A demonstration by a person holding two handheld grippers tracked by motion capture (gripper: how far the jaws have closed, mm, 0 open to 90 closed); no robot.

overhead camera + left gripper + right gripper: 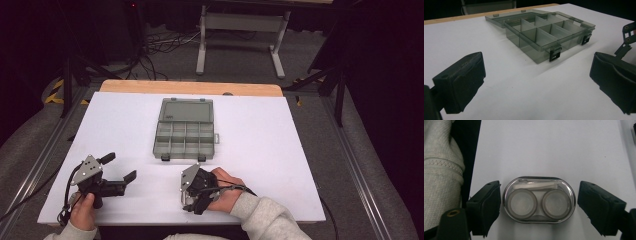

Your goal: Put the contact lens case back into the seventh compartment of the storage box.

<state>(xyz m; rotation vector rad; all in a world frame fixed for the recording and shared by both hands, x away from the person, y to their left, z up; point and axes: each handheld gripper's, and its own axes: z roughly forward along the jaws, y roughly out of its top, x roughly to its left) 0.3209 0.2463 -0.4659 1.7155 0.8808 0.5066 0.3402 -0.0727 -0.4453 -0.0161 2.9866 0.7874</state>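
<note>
Clear oval lens case (539, 199), two round, seemingly translucent wells

Glossy clear plastic lens case (539, 200), smoky translucent plastic organizer box (184, 129), matt white table (260, 135)

This is a recording lab or test studio, not a home. The counter (125, 120) is a wooden board under a plain white sheet, and everything else reads off it. Behind its far edge stands a grey metal frame (242, 30) on a grey carpeted floor (320, 65), with loose black cables (160, 47) lying just left of that frame. Metal rails (40, 160) run along both sides of the counter. Black drapes (390, 75) close the room off to its right and left, and yellow-and-black tape (55, 95) marks the floor by its far left corner.
</note>
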